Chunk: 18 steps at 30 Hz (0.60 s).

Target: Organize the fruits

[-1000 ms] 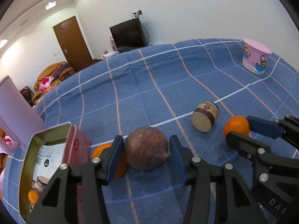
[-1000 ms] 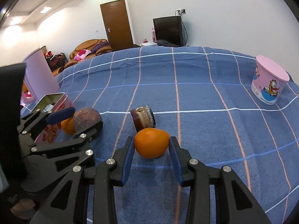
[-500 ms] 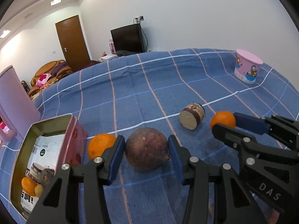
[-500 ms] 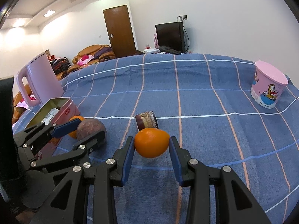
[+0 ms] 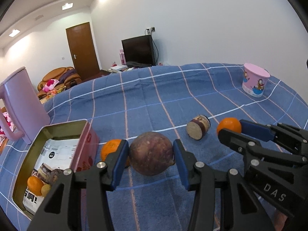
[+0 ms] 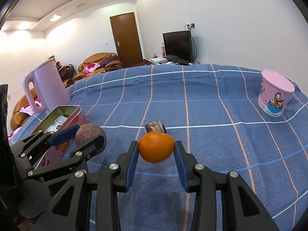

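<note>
We hold a round brown-purple fruit (image 5: 151, 153) clamped between the blue-padded fingers of the left gripper (image 5: 150, 160), at lower centre of the left view, raised above the blue checked tabletop (image 5: 173, 100). The right gripper (image 6: 156, 155) has its fingers closed on a small orange citrus fruit (image 6: 156, 147), at centre of the right view. The open pink metal tin (image 5: 57, 154), lower left, contains fruit; another orange fruit (image 5: 110, 150) lies beside it.
</note>
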### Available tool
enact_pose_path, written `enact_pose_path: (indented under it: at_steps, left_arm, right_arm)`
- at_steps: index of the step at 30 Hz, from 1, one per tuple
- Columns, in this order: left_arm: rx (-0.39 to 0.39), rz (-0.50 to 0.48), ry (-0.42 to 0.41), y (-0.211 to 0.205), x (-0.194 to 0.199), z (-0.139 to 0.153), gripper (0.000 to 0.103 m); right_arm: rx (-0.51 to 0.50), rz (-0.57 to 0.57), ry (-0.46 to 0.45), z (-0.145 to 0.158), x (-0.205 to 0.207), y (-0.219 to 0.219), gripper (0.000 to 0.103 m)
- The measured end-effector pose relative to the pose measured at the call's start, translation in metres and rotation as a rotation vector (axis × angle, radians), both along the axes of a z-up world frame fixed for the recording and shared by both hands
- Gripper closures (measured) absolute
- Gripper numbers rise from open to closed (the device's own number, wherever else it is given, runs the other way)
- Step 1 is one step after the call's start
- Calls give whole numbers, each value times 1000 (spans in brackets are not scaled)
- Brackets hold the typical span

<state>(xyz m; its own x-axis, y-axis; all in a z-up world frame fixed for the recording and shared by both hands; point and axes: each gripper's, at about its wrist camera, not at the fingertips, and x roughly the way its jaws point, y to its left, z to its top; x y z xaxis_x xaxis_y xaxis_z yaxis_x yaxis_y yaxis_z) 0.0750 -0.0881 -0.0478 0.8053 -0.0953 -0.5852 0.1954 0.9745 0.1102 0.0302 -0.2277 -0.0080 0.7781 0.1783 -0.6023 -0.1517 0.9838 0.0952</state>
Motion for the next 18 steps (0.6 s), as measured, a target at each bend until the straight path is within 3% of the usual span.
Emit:
enact_pose_path:
  at_steps: [18]
  left_arm:
    - [3,49,-67,5,-12,6,54]
  right_arm:
    - [-10,12,-81,7,-12,4,63]
